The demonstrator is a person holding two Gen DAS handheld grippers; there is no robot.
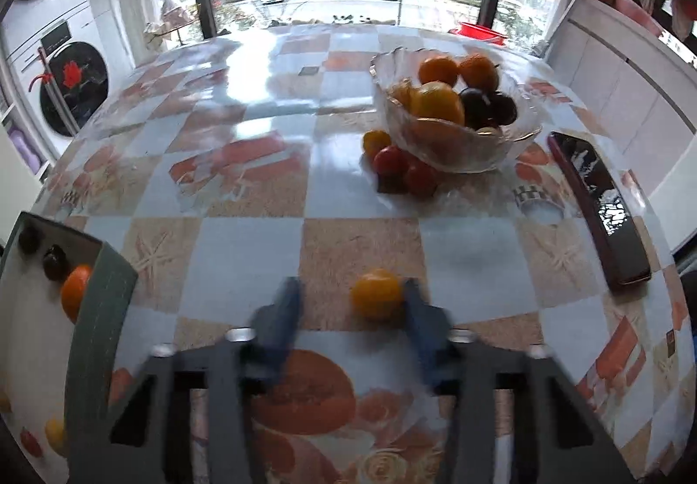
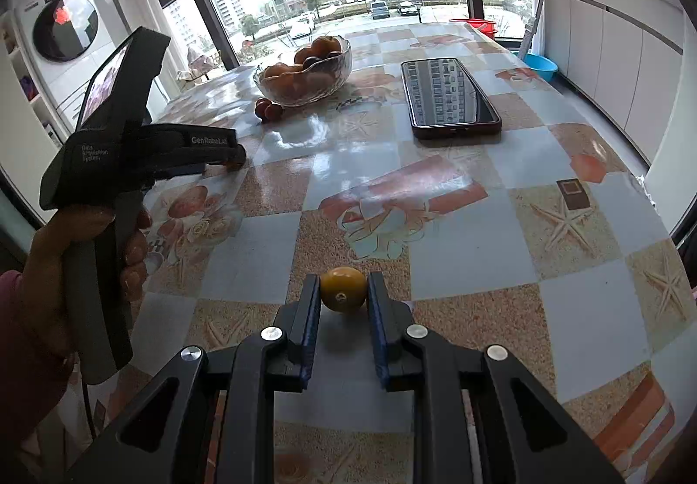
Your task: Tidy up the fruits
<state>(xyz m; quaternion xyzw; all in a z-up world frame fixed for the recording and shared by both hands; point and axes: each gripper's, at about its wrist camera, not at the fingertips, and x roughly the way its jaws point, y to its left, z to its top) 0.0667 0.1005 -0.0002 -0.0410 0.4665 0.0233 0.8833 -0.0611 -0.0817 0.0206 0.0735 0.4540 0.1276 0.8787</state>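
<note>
In the left wrist view a small orange-yellow fruit (image 1: 377, 299) lies on the table between the blurred blue fingers of my left gripper (image 1: 350, 305). It rests against the right finger, and a gap separates it from the left finger, so the jaws stand open. From the right wrist view the left gripper (image 2: 233, 157) shows side-on in a person's hand. My right gripper (image 2: 344, 281) is shut on a small yellow fruit (image 2: 344, 288) just above the table. A glass bowl (image 1: 522, 135) holds oranges and dark plums. Small red and yellow fruits (image 1: 392, 161) lie beside it.
A grey-green box (image 1: 104, 309) with a white inside holds dark fruits and an orange at the near left. A dark phone (image 1: 597, 205) lies flat at the right, also seen as the phone (image 2: 448, 96). The patterned tablecloth (image 2: 457, 257) covers the table. A washing machine (image 1: 65, 83) stands left.
</note>
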